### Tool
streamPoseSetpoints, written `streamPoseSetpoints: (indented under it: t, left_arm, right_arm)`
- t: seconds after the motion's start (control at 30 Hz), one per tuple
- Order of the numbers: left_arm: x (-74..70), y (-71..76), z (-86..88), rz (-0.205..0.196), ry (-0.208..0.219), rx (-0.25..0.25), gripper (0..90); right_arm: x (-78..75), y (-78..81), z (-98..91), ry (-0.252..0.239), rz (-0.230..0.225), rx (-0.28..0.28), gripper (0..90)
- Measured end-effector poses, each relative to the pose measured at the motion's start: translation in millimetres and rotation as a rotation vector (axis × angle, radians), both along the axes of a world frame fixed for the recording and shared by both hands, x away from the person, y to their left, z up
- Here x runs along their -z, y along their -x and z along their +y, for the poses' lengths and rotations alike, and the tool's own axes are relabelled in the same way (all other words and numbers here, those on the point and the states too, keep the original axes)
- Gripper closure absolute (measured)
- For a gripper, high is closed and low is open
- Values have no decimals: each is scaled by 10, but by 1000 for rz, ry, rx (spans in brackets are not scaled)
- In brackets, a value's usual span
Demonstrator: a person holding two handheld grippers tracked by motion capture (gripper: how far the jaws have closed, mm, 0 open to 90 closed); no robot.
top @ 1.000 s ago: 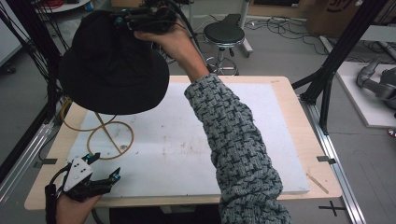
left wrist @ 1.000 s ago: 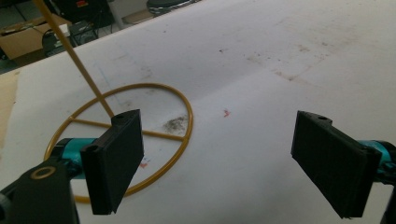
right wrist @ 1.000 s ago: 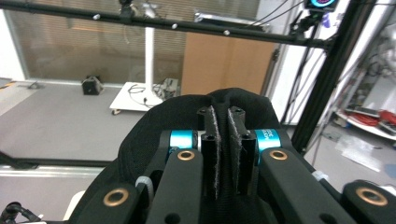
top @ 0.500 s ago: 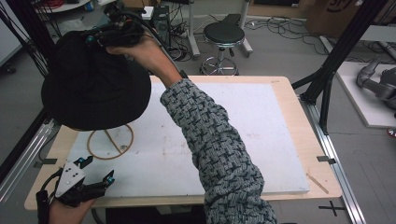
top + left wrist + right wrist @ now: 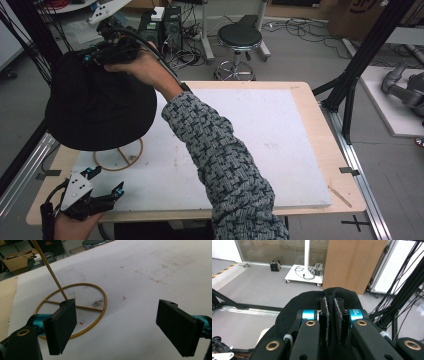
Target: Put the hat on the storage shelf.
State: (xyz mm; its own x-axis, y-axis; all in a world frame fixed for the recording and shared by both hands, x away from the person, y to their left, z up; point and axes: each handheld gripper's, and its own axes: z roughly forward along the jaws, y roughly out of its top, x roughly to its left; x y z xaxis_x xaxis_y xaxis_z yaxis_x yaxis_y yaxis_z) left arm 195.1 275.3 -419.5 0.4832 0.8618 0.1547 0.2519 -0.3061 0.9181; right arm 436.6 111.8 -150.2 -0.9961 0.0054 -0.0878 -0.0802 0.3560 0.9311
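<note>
Since the earlier frame our right gripper, clamped on the black hat, has carried it left over the gold stand. Next we lower it onto the rod; our left gripper waits wide open, empty.

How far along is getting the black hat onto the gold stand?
Done: the right gripper is shut on the black hat's crown. In hand: the hat hangs above the gold stand, not seated. Left: lowering it onto the stand and letting go. The left gripper waits open nearby.
</note>
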Motion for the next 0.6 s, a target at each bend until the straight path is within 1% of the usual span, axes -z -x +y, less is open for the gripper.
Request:
streamPoseSetpoints:
  t: [0.07,0.13,0.17,0.3,0.33,0.5,0.6]
  left_arm:
    - [-1,-1,-1,-2,0,2,172]
    - [-2,-1,2,-2,0,2,172]
    - [0,-3,4,-4,3,1,172]
    - [-3,-2,7,-1,1,3,172]
    - [-4,1,5,-1,0,2,172]
    - [-9,15,15,-5,1,-1,172]
    - [-5,18,19,-7,4,-3,172]
  right_arm:
    - [32,7,26,9,-4,-3,847]
    - [58,14,38,24,3,-2,847]
    - [68,4,46,24,-5,-6,847]
    - [84,13,56,33,6,-5,846]
    - [87,15,65,31,-2,-6,846]
    - [110,39,89,63,-2,-3,842]
    - [126,37,92,61,-3,-3,840]
